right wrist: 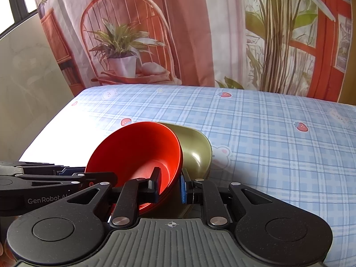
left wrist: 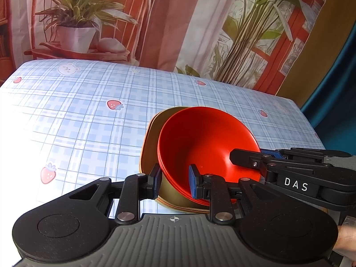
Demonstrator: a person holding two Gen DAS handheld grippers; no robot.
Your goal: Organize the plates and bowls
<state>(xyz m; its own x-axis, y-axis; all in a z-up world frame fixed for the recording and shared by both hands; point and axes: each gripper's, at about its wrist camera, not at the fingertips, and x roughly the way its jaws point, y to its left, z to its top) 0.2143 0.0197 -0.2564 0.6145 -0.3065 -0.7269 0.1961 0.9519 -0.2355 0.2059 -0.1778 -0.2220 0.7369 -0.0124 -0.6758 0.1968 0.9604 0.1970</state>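
Nearest the lens in the left wrist view: the ribbed grey body and black linkage arms of the left gripper (left wrist: 175, 179), jaws narrow, blue pads clamped over the near rims of a nested stack. One finger sits inside the glossy red round plastic bowls (left wrist: 207, 146), the other outside the olive-gold rounded-square plastic bowl (left wrist: 151, 140) that holds them. At least two red rims show stacked together, and layered gold edges show underneath.

The right gripper (right wrist: 170, 183) also has narrow jaws, closed over the stack's rim from the other side: its black finger is inside the red bowl, and its blue pad (right wrist: 183, 189) is against the outside, between red and olive walls. In each view the other gripper reaches in from the side, meeting the same stack.

The stack is tilted, its mouth facing the cameras, near the front edge of the table; whether it rests on the cloth or is lifted, cannot tell. Under it is a light-blue plaid tablecloth with strawberries and bears (left wrist: 89, 111). Behind hangs a printed fabric backdrop showing a chair, potted plant and red window frame (right wrist: 124, 44). A hand (left wrist: 347, 240) shows at the right edge of the left view.
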